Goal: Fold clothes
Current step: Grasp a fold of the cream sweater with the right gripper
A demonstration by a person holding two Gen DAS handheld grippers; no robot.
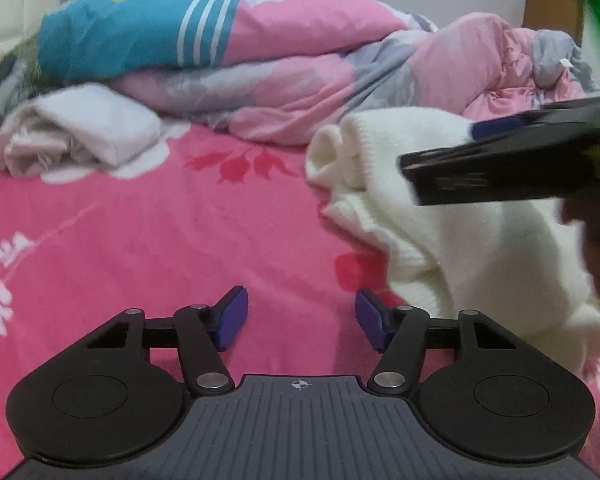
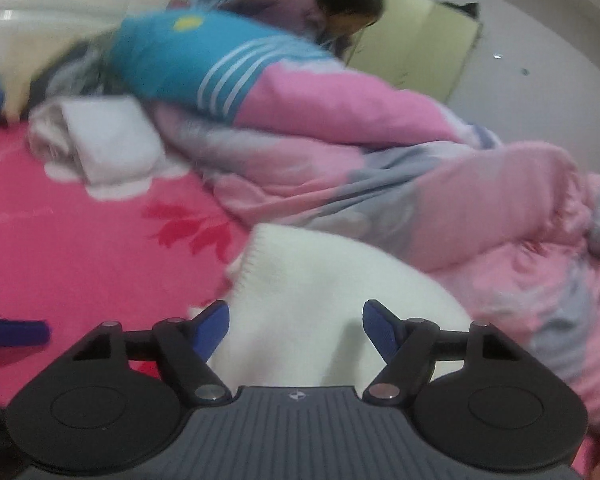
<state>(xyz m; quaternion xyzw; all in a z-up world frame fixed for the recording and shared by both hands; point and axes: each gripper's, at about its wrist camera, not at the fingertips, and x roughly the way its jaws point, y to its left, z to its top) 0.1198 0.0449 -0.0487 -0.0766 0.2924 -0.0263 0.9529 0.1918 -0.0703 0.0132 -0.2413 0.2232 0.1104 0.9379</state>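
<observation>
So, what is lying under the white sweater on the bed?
The white sweater lies on the pink flowered bedsheet, its far edge near the pink and grey quilt. Anything beneath the sweater is covered.

Right tongs [image 2: 296, 330] hang over the white knit sweater [image 2: 320, 292], blue pads parted with the knit under the gap and no grip on it. Ahead and left lies a folded pale garment [image 2: 108, 140] on the pink bed sheet [image 2: 80, 248]; a pink-grey quilt [image 2: 420, 184] heaps up ahead and to the right.
</observation>
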